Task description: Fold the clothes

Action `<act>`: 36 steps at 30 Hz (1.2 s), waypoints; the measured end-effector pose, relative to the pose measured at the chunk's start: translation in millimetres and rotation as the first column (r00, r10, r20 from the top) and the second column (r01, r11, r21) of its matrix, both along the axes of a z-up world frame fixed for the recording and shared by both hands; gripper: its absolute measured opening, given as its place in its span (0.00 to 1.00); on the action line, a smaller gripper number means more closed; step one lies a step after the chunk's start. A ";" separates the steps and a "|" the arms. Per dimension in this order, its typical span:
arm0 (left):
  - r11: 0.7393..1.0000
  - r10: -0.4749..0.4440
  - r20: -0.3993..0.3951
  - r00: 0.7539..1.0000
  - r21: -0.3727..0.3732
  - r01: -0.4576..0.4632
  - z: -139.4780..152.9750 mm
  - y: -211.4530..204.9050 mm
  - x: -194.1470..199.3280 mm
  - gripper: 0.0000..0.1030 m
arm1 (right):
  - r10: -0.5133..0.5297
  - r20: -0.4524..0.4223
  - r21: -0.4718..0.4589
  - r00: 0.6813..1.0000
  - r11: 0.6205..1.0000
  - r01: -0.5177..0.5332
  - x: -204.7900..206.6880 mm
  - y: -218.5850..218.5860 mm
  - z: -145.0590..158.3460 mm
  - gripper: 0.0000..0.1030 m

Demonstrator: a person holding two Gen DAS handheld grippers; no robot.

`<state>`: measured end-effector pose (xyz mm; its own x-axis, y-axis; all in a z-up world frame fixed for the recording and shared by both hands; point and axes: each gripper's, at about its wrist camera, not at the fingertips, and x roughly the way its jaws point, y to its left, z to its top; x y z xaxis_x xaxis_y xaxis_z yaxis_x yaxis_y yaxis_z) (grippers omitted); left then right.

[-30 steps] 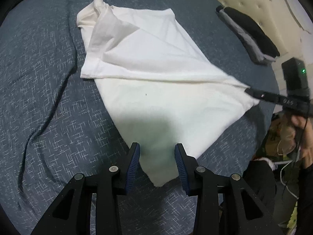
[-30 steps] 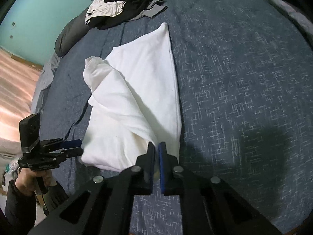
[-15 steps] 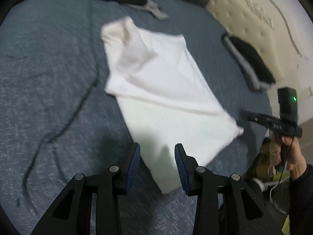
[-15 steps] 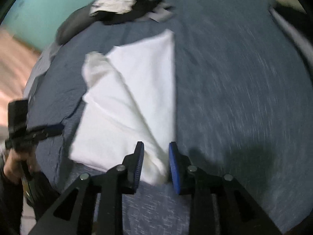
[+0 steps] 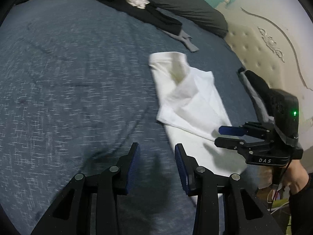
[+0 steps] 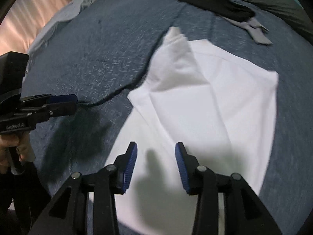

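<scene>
A white garment (image 5: 191, 105) lies partly folded on the dark blue bedspread (image 5: 68, 78), one side flap turned over its middle. In the right wrist view the same white garment (image 6: 205, 101) fills the centre and near part. My left gripper (image 5: 157, 150) hovers open over bare bedspread, just left of the garment's near edge. My right gripper (image 6: 156, 149) hangs open above the garment's near half, holding nothing. Each gripper shows in the other's view: the right gripper (image 5: 223, 136) open at the right, the left gripper (image 6: 73, 103) at the left.
A heap of dark and white clothes (image 5: 137, 2) lies at the far side of the bed, with a grey sleeve end (image 5: 187, 43) pointing toward the white garment. Folded dark clothes (image 5: 256, 86) sit by the cream tufted headboard (image 5: 260, 45). A hand (image 5: 295, 176) grips the right tool.
My right gripper has let go of the garment's corner and opened, then moved over the near half. The left gripper swung left, off the garment onto bare bedspread.
</scene>
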<state>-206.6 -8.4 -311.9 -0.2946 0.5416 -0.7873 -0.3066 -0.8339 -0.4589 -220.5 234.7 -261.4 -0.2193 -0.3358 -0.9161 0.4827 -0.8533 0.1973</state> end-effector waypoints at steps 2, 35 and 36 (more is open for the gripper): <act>1.000 0.019 -0.007 1.000 0.012 -0.019 -5.0 -7.3 -3.1 0.39 | -0.009 -0.010 -0.005 1.000 1.000 0.009 -4.4 3.4 1.2 0.39; 0.999 0.013 -0.017 1.000 0.045 -0.012 -32.7 -11.7 -0.6 0.39 | -0.315 -0.138 -0.082 0.939 0.948 0.307 -97.5 117.7 8.8 0.02; 0.999 0.010 -0.015 1.000 0.043 -0.010 -33.6 -10.9 -1.1 0.39 | -0.335 -0.140 -0.083 0.932 0.942 0.326 -101.6 125.0 8.2 0.02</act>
<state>-207.7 -19.2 -345.5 -0.3117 0.5718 -0.7588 -0.3054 -0.8166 -0.4899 -322.2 359.8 -253.3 -0.4602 -0.2717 -0.8453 0.2034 -0.9590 0.1975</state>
